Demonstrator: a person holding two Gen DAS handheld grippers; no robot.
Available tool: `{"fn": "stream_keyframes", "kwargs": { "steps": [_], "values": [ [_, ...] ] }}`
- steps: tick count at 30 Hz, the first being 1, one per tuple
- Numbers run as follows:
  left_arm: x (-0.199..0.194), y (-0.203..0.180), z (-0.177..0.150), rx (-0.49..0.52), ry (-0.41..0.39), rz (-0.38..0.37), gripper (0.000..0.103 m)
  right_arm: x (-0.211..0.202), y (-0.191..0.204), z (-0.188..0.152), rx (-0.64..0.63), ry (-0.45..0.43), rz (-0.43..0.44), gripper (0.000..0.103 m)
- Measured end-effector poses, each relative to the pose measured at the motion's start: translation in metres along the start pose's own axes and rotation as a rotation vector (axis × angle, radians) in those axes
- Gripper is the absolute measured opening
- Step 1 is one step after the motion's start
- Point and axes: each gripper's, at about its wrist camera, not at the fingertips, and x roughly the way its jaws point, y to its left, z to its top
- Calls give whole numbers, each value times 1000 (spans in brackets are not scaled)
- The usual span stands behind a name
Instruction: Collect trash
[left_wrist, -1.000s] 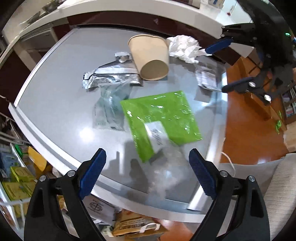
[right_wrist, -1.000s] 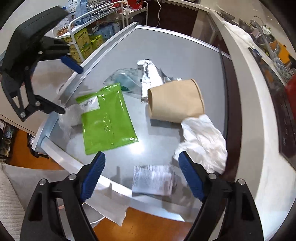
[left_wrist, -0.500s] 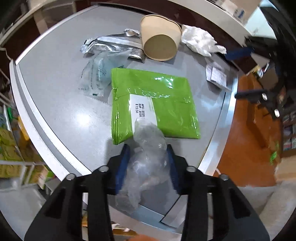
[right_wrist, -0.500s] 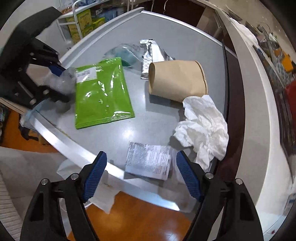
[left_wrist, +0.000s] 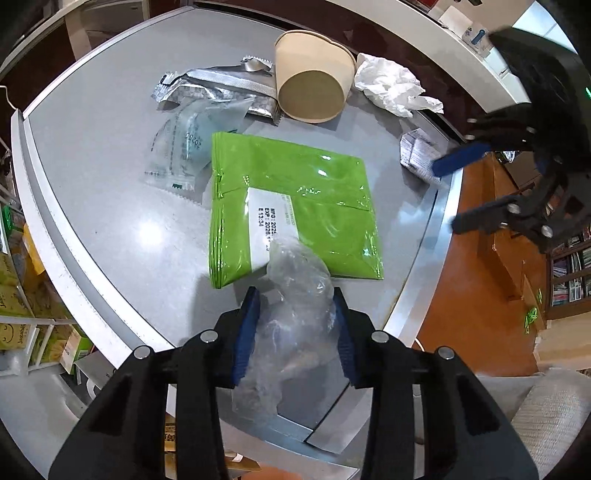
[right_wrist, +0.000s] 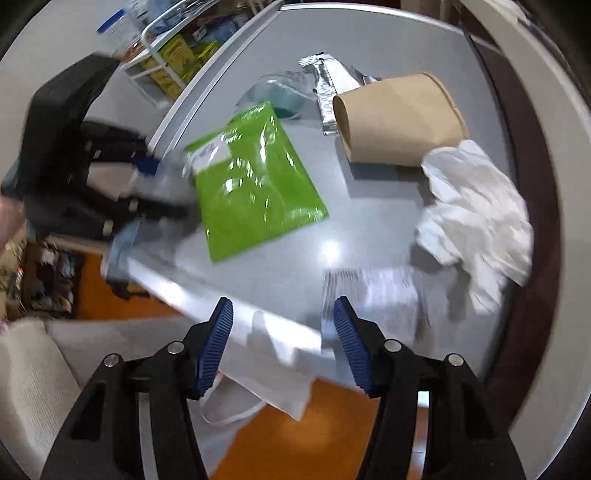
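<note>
My left gripper (left_wrist: 295, 295) is shut on a crumpled clear plastic wrap (left_wrist: 295, 273) at the near edge of the grey table (left_wrist: 110, 184). A green pouch (left_wrist: 295, 192) lies just beyond it. Farther back lie a tipped paper cup (left_wrist: 310, 92), a white tissue (left_wrist: 391, 88), a silver wrapper (left_wrist: 218, 85) and a clear packet (left_wrist: 188, 147). My right gripper (right_wrist: 282, 321) hovers over the table's edge, its jaws closing with nothing between the pads. A printed receipt (right_wrist: 376, 295) lies just right of it, beside the tissue (right_wrist: 476, 214) and cup (right_wrist: 399, 122).
A white bag (right_wrist: 273, 369) hangs below the table edge under my right gripper. A wire rack of yellow-green boxes (left_wrist: 14, 277) stands beside the table. An orange wood floor (left_wrist: 480, 280) and a grey cushion (right_wrist: 33, 362) lie beyond the edge.
My left gripper dropped to the clear plastic wrap and shut on it. My right gripper sank toward the table edge near the receipt, and its jaws narrowed.
</note>
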Motion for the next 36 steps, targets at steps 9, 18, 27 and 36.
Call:
{"fn": "stream_keyframes", "kwargs": {
  "steps": [9,18,27,36],
  "values": [
    [-5,3,0,-19,-26,2,40,-22,10,-17,-22,110,-22,60],
    [-9,3,-3,-10,-24,-11,40,9,13,10,18,104,3,61],
    [-12,5,-3,-25,-44,-3,40,-34,19,24,-69,-38,-264,75],
    [-6,-4,-4,-1,-35,8,40,14,-3,23,-69,-7,-369,63]
  ]
}}
